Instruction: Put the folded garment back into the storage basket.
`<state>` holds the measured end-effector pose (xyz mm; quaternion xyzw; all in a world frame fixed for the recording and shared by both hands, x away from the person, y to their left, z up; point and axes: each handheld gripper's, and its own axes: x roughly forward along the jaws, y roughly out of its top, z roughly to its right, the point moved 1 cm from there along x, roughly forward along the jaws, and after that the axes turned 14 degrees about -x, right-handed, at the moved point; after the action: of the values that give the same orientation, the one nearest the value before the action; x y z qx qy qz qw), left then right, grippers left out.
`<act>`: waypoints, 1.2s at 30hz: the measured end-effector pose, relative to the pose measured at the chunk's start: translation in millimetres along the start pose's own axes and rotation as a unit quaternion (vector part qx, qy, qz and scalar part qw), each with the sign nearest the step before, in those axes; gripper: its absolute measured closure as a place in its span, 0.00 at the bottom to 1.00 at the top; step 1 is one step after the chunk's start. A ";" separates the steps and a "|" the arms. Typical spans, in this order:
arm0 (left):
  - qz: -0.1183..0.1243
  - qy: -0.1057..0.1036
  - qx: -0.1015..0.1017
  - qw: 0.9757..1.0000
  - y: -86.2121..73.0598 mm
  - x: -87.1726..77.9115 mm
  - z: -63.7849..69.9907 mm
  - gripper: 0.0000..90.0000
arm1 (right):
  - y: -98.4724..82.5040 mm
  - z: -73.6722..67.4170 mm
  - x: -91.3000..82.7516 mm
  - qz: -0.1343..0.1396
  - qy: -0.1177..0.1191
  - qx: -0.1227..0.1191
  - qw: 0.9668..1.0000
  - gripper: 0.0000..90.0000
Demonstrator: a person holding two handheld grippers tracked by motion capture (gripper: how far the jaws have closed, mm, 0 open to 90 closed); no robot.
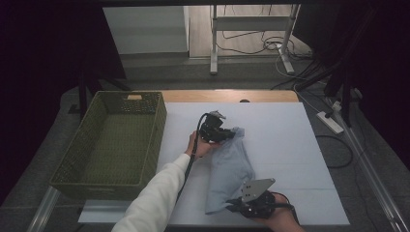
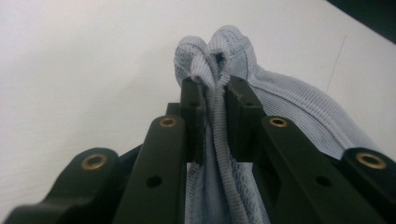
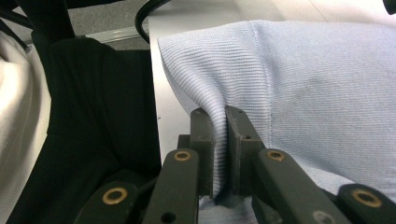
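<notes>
The white table takes up the middle of my high view, with the green woven basket sitting at its left edge. Right of the basket, in the centre of the frame, I see the light blue garment lying bunched in a long strip from the middle down toward the lower edge. My left gripper is at the strip's upper end; in the left gripper view its jaws are clamped on a gathered fold of ribbed fabric. My right gripper sits at the lower end, and in the right gripper view it pinches a fold of the cloth.
</notes>
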<state>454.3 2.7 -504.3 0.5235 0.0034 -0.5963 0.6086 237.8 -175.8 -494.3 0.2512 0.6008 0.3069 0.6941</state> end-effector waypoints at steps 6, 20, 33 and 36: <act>0.007 0.000 0.001 1.000 2.1 -7.4 -0.8 0.87 | 1.3 1.3 -0.2 0.002 0.000 0.001 1.000 0.91; 0.013 -0.004 0.001 1.000 4.2 -14.9 1.0 0.87 | 2.1 2.4 -0.2 0.003 -0.005 -0.002 1.000 0.91; 0.024 -0.008 0.003 1.000 9.0 -24.1 2.7 0.88 | 4.2 5.6 -2.7 0.006 -0.014 -0.004 1.000 0.91; 0.024 -0.007 0.006 1.000 9.6 -25.3 3.5 0.88 | 4.3 6.0 -3.3 0.006 -0.016 -0.002 1.000 0.91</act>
<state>451.7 16.2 -480.8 0.5230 -0.0168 -0.5855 0.6192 242.9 -175.1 -488.0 0.2586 0.5874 0.3082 0.7022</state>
